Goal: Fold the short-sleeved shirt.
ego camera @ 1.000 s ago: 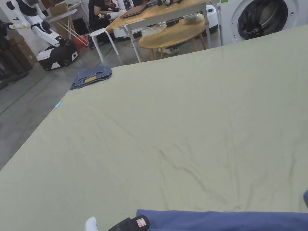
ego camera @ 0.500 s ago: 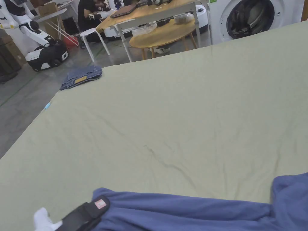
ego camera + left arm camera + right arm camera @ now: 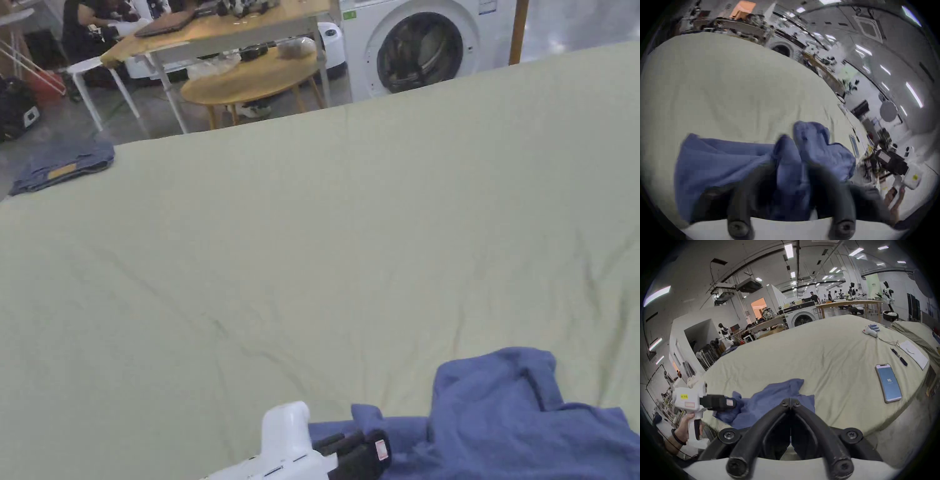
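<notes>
The blue short-sleeved shirt (image 3: 519, 419) lies bunched near the front edge of the green-sheeted table (image 3: 312, 250). In the head view, my left gripper (image 3: 375, 451) comes in from the lower left with its black jaws at the shirt's left end. In the left gripper view, a ridge of the shirt (image 3: 737, 159) rises between the two jaws of the left gripper (image 3: 789, 164), which is shut on it. My right gripper (image 3: 790, 402) has its jaw tips pressed together just in front of the shirt (image 3: 769, 400). Seen from the left, the right gripper (image 3: 880, 155) hangs beyond the shirt's right end.
Folded jeans (image 3: 62, 165) lie at the table's far left corner. A phone (image 3: 888, 382), a pen (image 3: 899, 358) and a sheet of paper (image 3: 914, 353) lie on the right side of the table. Beyond it stand a washing machine (image 3: 419, 53) and wooden tables (image 3: 250, 78).
The head camera has swung right. The left gripper has moved right along the front edge with the shirt, which has bunched up from a long flat strip into a heap.
</notes>
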Tool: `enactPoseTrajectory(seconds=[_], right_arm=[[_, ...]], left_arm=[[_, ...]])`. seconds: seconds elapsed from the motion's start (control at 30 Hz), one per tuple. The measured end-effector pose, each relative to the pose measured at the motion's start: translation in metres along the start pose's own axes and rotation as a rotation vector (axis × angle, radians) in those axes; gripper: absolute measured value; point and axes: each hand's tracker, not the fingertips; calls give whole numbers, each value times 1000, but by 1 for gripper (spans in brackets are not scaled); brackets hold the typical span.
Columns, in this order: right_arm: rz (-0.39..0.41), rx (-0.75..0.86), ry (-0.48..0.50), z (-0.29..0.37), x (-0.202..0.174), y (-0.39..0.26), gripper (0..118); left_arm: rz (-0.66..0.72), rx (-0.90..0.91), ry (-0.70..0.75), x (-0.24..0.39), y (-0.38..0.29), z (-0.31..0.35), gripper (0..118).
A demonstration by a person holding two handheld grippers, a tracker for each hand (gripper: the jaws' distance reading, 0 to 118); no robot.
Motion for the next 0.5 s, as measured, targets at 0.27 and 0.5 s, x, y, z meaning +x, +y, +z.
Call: enactPoseTrajectory(seconds=[0.27, 0.5], right_arm=[[-40, -52, -31, 9, 17, -21, 0], [-85, -61, -7, 5, 16, -21, 0]], left_arm=[[126, 111, -128, -21, 0, 22, 0], [32, -83, -100, -13, -32, -45, 0]])
